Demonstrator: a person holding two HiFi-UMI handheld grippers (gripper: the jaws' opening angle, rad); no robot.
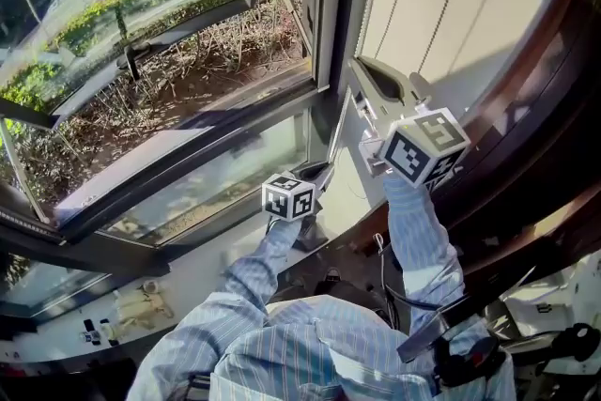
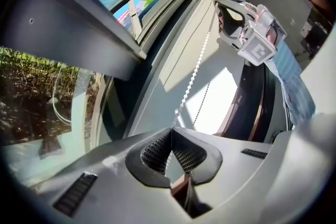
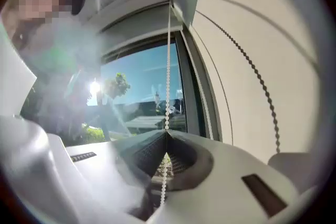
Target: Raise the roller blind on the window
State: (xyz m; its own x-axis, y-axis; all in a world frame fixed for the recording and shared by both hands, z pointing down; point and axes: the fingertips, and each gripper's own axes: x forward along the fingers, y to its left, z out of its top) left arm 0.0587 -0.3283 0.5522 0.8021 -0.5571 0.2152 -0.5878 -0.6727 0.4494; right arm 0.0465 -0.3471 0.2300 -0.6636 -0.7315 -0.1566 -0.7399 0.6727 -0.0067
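Sunlit window (image 1: 188, 61) bay: roller blind (image 3: 139, 16) sat high at the head, bead chain (image 3: 168, 86) hanging down. My right gripper (image 3: 167, 132) pinched that chain high, left gripper (image 2: 170, 131) pinched it lower, seemingly for hand-over-hand hauling.

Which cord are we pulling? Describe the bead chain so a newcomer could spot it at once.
Find the big window, then its dark right-hand frame beside the cream wall. A thin white bead chain hangs along that frame, with the right claw shut on it above the left claw. Unlike the darker beaded line on the wall, it is bright white and runs through both claws.
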